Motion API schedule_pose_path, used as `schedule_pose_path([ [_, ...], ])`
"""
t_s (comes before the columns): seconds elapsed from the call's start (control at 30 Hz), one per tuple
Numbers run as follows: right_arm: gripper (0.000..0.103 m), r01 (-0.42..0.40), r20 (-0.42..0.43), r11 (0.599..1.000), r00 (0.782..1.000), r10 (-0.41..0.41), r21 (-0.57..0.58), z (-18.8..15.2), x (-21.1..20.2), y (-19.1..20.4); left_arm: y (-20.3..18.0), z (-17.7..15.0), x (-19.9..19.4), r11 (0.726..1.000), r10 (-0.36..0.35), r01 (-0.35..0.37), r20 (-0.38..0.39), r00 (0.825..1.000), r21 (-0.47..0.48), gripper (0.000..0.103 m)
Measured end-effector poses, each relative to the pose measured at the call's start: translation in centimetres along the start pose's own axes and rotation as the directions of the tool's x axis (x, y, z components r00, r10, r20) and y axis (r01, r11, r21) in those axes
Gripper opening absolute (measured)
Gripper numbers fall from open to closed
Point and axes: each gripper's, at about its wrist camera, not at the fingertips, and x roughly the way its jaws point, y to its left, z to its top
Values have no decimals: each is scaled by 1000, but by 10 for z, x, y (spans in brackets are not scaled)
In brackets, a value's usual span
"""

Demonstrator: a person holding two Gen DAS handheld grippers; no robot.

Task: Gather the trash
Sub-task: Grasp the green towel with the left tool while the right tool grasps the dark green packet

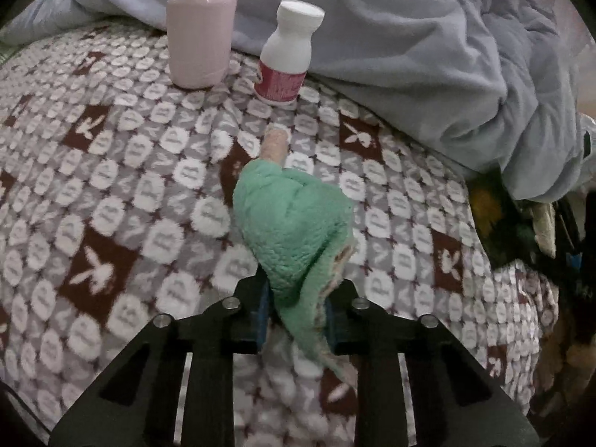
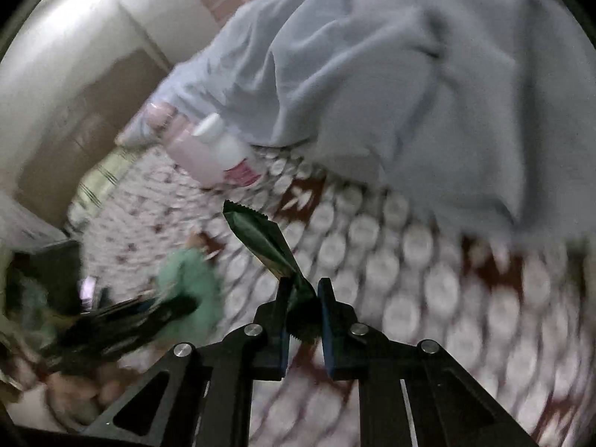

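A: What does each gripper have?

B: The left gripper [image 1: 296, 320] is clamped nearly closed on a green cloth [image 1: 294, 223], which bunches up above its fingers. A pinkish tube-like end [image 1: 275, 141] pokes out past the cloth; I cannot tell what it is.

A: And the right?

B: The right gripper [image 2: 303, 313] is pinched tight on a dark green wrapper [image 2: 260, 238] with a zigzag edge. The wrapper stands up from the fingers, lifted clear of the bed.

A: Where is all this?

B: Over a patterned blanket [image 1: 111, 186], grey with white ovals and brown squares. A pale blue quilt [image 1: 428, 74] is heaped behind it.

A: Anything left lying there?

B: 2 things stand upright on the blanket, close together: a pink jar [image 1: 201, 37] and a white bottle [image 1: 287, 56] with a red label. Neither is being touched.

A: So how far along is it?

B: I'd judge partway. 2 pieces are in hand but not yet dropped anywhere. No bin is clearly visible; the right view is blurred, with dark clutter at its left edge. Whether the jar and bottle count as trash, I cannot say.
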Motion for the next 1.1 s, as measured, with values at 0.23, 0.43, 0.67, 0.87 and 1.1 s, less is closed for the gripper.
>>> schedule_pose_path([
  [0.23, 22, 122, -138, 989, 981, -133, -87, -65, -25, 15, -17, -23, -32, 997, -59, 60, -26, 998, 56, 15],
  [0.43, 42, 0, -208, 993, 978, -24, -117, -95, -36, 24, -20, -48, -35, 995, -47, 54, -85, 995, 86, 15],
  [0.67, 73, 36, -160, 991, 985, -57, -129, -82, -22, 24, -17, -58, -39, 994, -24, 35, -100, 995, 105, 15],
  [0.87, 73, 82, -164, 972, 979, -120, -221, -93, 4, 51, -14, -60, -22, 999, -15, 20, -113, 993, 50, 36],
  [1.1, 35, 157, -100, 973, 979, -175, -171, -101, -3, 33, -13, -60, -2, 1000, -16, 14, -103, 995, -17, 42],
])
